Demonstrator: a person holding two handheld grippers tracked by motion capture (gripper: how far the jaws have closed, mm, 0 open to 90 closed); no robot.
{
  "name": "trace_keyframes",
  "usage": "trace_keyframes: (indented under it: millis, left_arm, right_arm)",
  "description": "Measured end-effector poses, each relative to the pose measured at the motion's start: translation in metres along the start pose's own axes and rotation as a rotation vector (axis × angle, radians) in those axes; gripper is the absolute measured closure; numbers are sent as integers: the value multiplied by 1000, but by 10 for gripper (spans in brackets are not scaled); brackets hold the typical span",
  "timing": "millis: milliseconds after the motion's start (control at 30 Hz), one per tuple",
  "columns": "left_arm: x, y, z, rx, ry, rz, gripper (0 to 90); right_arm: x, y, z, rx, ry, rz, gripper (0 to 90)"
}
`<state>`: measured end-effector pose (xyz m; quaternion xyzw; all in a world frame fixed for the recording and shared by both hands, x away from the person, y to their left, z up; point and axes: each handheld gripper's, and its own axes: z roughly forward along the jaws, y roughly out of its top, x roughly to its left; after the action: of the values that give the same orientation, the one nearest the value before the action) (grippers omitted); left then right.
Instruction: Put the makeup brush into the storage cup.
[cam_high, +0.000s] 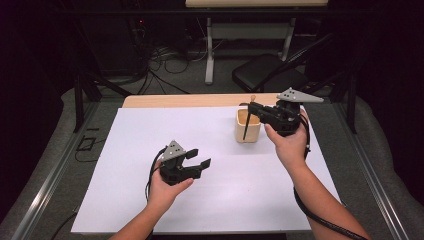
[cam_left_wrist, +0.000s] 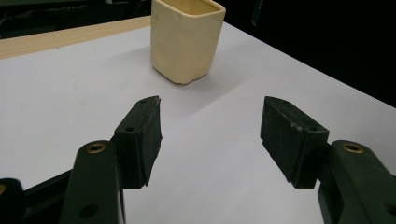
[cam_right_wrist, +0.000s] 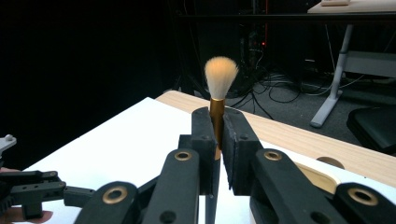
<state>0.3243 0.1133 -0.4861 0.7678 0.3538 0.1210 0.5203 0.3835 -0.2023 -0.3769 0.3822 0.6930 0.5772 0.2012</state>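
A cream square cup (cam_high: 248, 126) (cam_left_wrist: 186, 39) stands on the white sheet (cam_high: 210, 170) at the back right. My right gripper (cam_high: 253, 107) (cam_right_wrist: 218, 140) is shut on a brush (cam_right_wrist: 219, 93) with a gold ferrule, pale bristles up. The brush's dark handle (cam_high: 246, 127) hangs down into or just in front of the cup; I cannot tell which. My left gripper (cam_high: 199, 159) (cam_left_wrist: 210, 128) is open above the sheet's middle, its jaws wide apart and empty, pointing toward the cup.
The sheet covers a wooden table (cam_high: 190, 100) whose bare edge shows at the back. Beyond it on the floor are a black chair (cam_high: 267, 72), a white desk frame (cam_high: 250, 35) and tangled cables (cam_high: 165, 60).
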Motion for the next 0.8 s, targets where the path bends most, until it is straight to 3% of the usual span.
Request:
trace_keyframes:
  millis: [800]
  left_arm:
    - [3, -3, -2, 5, 12, 5, 380]
  right_arm:
    - [-21, 6, 10, 4, -62, -2, 836]
